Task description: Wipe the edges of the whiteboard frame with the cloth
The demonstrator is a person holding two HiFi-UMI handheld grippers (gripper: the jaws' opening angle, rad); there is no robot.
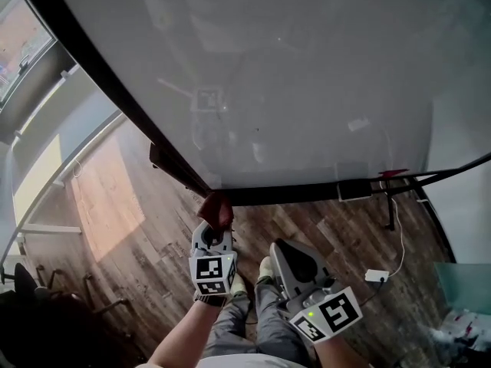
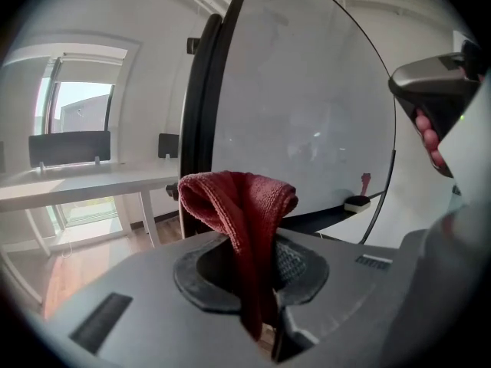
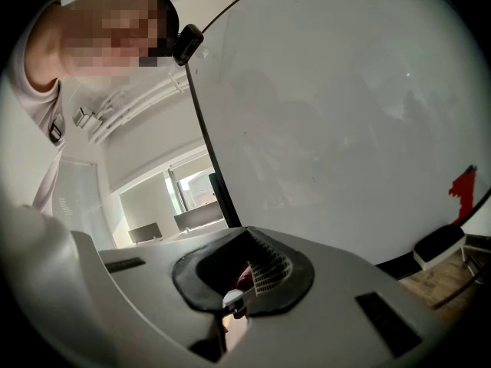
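Note:
The whiteboard (image 1: 307,83) fills the head view, with a black frame (image 1: 115,98) down its left side and along the bottom. My left gripper (image 1: 215,232) is shut on a red cloth (image 1: 216,209). The cloth sits just below the frame's lower left corner (image 1: 207,192); I cannot tell whether it touches. In the left gripper view the cloth (image 2: 238,202) bulges out of the left gripper (image 2: 253,274), with the frame's upright (image 2: 201,113) behind it. My right gripper (image 1: 285,253) hangs lower, away from the board. The right gripper (image 3: 244,278) looks shut with nothing held.
An eraser (image 1: 354,192) and a red item (image 1: 393,173) rest on the tray at the board's bottom right. A white cable and adapter (image 1: 377,275) lie on the wooden floor. A white desk (image 2: 77,186) stands by a window to the left. The person's legs (image 1: 253,313) are below.

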